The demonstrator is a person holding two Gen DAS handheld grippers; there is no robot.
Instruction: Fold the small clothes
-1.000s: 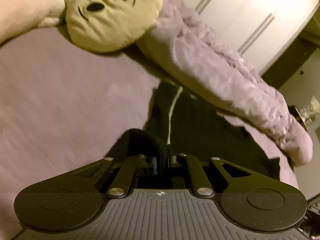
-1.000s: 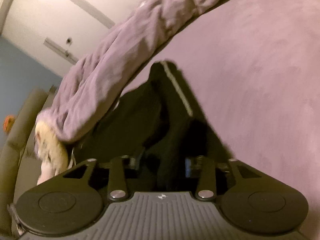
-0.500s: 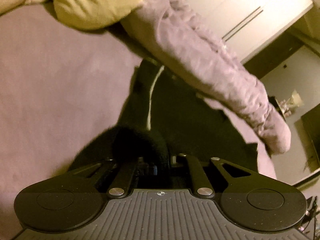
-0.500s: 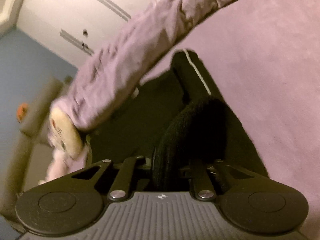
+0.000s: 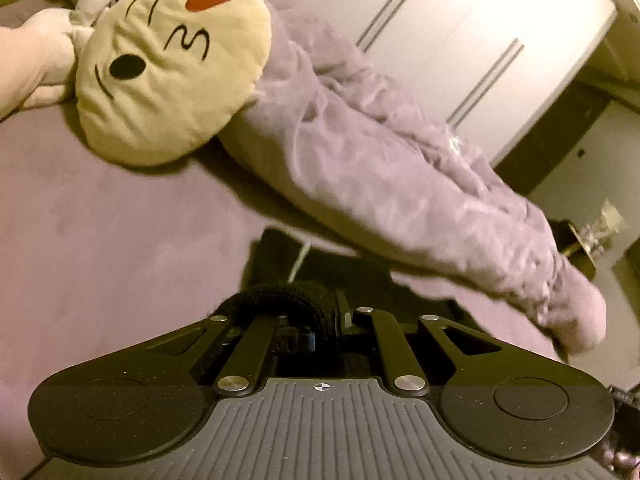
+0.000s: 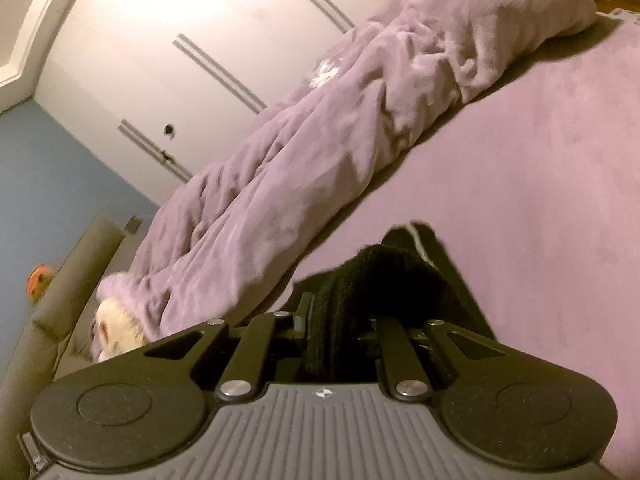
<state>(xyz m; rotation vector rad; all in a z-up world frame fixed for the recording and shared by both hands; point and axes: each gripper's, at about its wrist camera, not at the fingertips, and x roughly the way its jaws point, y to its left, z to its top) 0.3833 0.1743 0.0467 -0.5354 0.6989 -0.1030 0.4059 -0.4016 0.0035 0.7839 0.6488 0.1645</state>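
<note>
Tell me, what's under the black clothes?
The purple bed cover lies under the black clothes. Anything beneath their middle is hidden. The rolled purple blanket lies just behind them.

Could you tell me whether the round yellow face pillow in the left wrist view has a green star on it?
No, the pillow bears a red heart beside its black winking-face marks, not a green star.

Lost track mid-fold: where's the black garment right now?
The black garment lies on the purple bed, just in front of both hand-held grippers, beside the rumpled purple blanket.
</note>
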